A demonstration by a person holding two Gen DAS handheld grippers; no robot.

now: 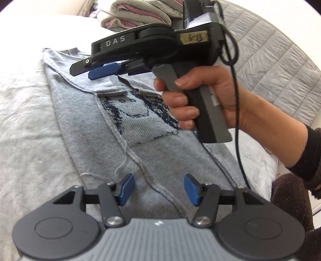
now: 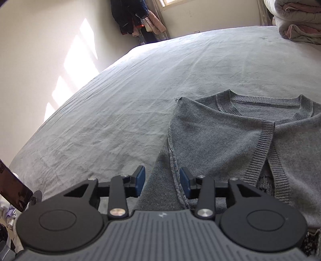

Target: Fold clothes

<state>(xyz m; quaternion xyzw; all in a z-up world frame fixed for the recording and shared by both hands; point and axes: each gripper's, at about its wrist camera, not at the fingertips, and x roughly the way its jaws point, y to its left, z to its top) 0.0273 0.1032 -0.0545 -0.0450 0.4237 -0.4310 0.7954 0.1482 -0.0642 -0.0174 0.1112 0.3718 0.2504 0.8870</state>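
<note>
A grey knitted sweater (image 1: 84, 128) lies inside out on the bed, both sleeves folded in over the body, with a dark knitted face pattern (image 1: 136, 112) showing. My left gripper (image 1: 158, 188) is open and empty just above the sweater's lower part. My right gripper (image 1: 98, 69) shows in the left wrist view, hand-held above the sweater's upper part. In the right wrist view the sweater (image 2: 216, 130) lies with its ribbed collar (image 2: 264, 100) far; my right gripper (image 2: 162, 180) is open, its blue pads either side of a sleeve seam, not clamping it.
The pale bed sheet (image 2: 120, 100) spreads wide to the left of the sweater. A pile of folded bedding (image 1: 138, 16) sits at the bed's far end, also in the right wrist view (image 2: 297, 24). A quilted grey cover (image 1: 270, 60) lies right. Clothes hang (image 2: 136, 16) by the wall.
</note>
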